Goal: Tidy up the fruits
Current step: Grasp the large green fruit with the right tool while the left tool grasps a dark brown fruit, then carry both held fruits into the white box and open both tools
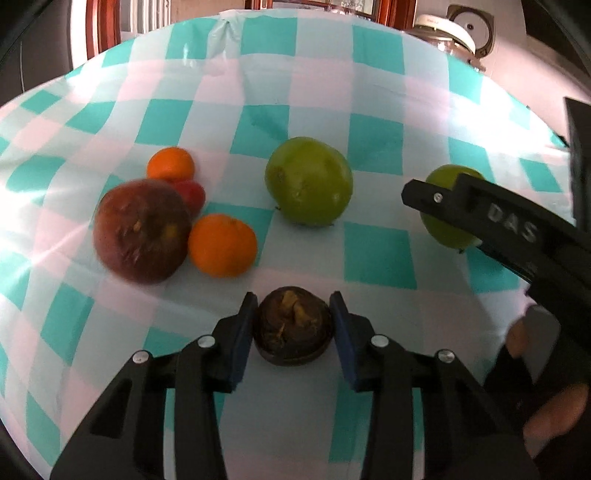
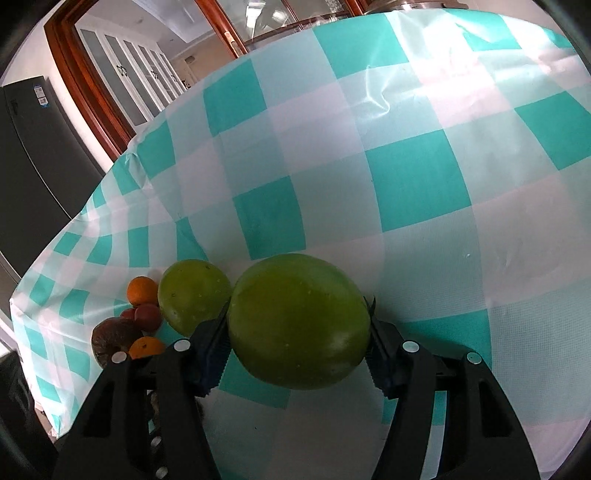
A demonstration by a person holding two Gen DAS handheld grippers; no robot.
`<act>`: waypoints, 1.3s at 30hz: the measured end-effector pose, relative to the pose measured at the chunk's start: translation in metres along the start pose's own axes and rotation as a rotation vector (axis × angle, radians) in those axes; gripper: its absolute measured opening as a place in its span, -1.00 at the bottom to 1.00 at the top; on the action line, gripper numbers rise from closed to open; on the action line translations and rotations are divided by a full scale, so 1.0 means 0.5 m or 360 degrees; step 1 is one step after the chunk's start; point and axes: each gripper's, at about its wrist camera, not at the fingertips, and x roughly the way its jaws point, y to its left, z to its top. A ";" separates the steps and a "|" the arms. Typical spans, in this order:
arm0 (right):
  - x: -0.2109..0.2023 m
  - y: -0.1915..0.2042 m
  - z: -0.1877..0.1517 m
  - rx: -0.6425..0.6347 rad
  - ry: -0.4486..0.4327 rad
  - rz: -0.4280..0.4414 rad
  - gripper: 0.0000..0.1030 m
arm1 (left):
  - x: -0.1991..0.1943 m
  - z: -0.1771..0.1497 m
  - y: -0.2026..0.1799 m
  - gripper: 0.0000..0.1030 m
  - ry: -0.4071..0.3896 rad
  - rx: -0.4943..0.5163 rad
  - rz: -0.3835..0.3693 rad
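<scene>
My left jaws (image 1: 293,325) are clamped on a small dark brown fruit (image 1: 291,325), round and wrinkled, which sits on the checked tablecloth (image 1: 380,254) of the table, a pad pressing each of its sides; my right jaws (image 2: 298,332) grip a large green fruit (image 2: 298,321), its flanks squeezed between the two blue pads just above the cloth; counting from the left wrist view, there are two green fruits, the one in my right jaws (image 1: 448,206) and a free one (image 1: 308,184) standing between the two grippers, two oranges (image 1: 221,245) (image 1: 170,164), one large dark red fruit (image 1: 142,230) and a small red fruit (image 1: 192,194) tucked behind it, all four clustered and touching at the left; the right wrist view shows a second small red fruit (image 2: 127,314) beside the first (image 2: 147,316), which the left view hides; only the left view shows my right gripper's arm (image 1: 491,218) from outside, and a glass pot (image 1: 448,33) beyond the table's far edge; a dark fridge (image 2: 33,155) appears in the right view alone.
</scene>
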 end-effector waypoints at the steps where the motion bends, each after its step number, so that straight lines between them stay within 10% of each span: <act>1: 0.001 0.002 -0.001 0.0001 -0.0001 0.0004 0.19 | -0.008 -0.009 0.008 -0.22 -0.0007 -0.0018 -0.0011; 23: -0.057 -0.034 -0.020 0.0127 -0.0134 0.0095 0.19 | -0.164 -0.103 0.104 -0.21 -0.0344 -0.0381 -0.0192; 39: -0.262 0.173 -0.332 -0.0162 0.0178 0.0229 0.19 | -0.360 -0.316 0.250 -0.21 -0.0435 -0.0596 -0.0220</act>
